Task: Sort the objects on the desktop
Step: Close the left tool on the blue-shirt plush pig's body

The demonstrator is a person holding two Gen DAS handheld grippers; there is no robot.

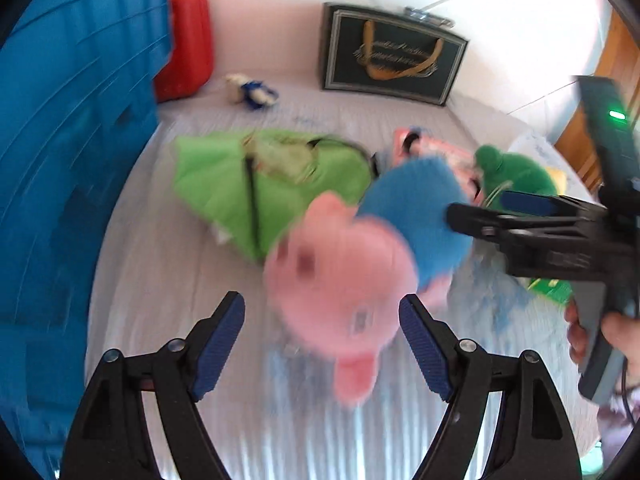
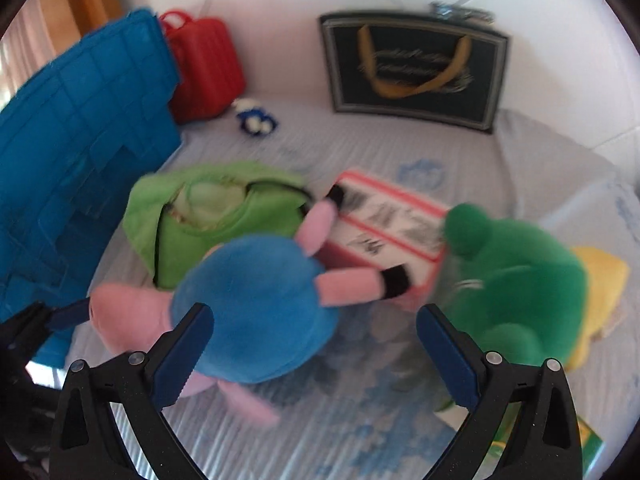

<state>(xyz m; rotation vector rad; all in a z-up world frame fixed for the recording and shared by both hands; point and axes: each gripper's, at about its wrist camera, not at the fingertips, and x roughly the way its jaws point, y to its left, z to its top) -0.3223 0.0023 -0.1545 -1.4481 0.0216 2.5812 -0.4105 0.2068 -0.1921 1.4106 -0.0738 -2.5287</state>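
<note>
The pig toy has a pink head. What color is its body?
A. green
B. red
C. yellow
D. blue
D: the pig toy has a round blue body behind its pink head, seen in both wrist views, while the green plush is a separate toy beside it.

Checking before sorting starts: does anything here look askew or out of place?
The pig toy lies tipped on its side, one leg resting on the pink box. The green bag sits crumpled and gaping open.
</note>
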